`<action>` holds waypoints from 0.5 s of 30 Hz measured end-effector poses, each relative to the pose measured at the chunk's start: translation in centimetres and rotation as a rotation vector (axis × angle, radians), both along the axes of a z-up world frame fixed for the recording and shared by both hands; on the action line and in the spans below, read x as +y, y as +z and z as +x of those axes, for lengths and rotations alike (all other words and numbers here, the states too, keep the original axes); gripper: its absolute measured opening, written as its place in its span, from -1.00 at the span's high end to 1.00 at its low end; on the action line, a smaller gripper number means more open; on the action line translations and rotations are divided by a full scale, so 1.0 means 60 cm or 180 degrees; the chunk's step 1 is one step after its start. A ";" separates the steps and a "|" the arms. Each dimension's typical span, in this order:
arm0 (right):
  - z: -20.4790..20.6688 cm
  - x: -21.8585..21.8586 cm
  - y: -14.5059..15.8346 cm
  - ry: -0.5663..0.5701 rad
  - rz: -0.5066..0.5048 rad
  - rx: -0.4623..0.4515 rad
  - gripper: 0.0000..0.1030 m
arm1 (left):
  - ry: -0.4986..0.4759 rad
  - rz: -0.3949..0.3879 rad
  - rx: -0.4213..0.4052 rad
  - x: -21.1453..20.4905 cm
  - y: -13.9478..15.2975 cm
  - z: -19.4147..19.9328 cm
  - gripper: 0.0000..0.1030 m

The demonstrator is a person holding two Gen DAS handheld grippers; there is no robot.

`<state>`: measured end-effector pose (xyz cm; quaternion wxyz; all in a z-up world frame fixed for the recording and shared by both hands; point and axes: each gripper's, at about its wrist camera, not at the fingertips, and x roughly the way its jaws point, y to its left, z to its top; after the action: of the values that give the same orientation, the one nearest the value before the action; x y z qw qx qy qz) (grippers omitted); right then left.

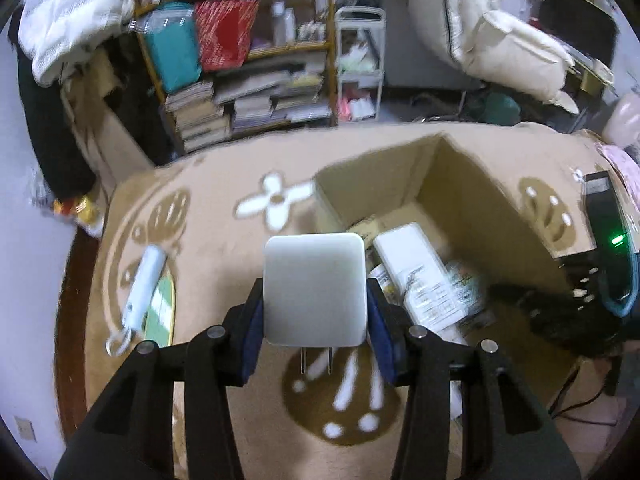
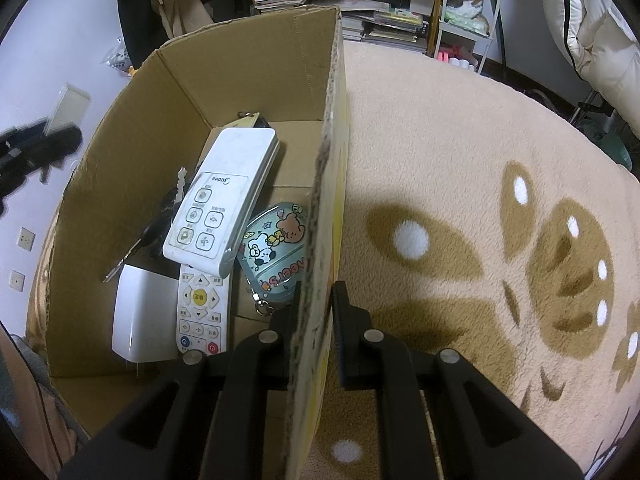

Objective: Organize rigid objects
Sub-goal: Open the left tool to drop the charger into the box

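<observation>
My left gripper is shut on a white plug adapter, prongs pointing down, held above the beige rug just left of the open cardboard box. My right gripper is shut on the right wall of the cardboard box. Inside the box lie a white Midea remote, a second white remote, a white adapter, a cartoon case and keys. On the rug to the left lie a white stick-shaped device with a ring and a green card.
The beige patterned rug covers the table. A cluttered bookshelf, a white cart and a cream chair stand beyond it. The right gripper's black body with a green light shows at the box's right.
</observation>
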<state>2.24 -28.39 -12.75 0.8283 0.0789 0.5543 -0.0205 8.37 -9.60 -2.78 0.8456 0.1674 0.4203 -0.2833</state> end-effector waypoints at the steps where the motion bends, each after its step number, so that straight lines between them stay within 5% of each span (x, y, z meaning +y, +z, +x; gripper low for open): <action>1: 0.000 0.000 0.000 -0.0001 0.0001 -0.0001 0.77 | -0.0041 -0.0014 -0.0033 -0.010 0.008 -0.007 0.13; 15: 0.000 0.000 0.000 -0.0004 0.0008 -0.0002 0.76 | -0.0020 0.0177 0.0246 -0.110 -0.016 -0.037 0.12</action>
<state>2.25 -28.40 -12.75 0.8284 0.0803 0.5540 -0.0203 6.14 -16.20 -3.71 0.8229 0.1811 0.4599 -0.2804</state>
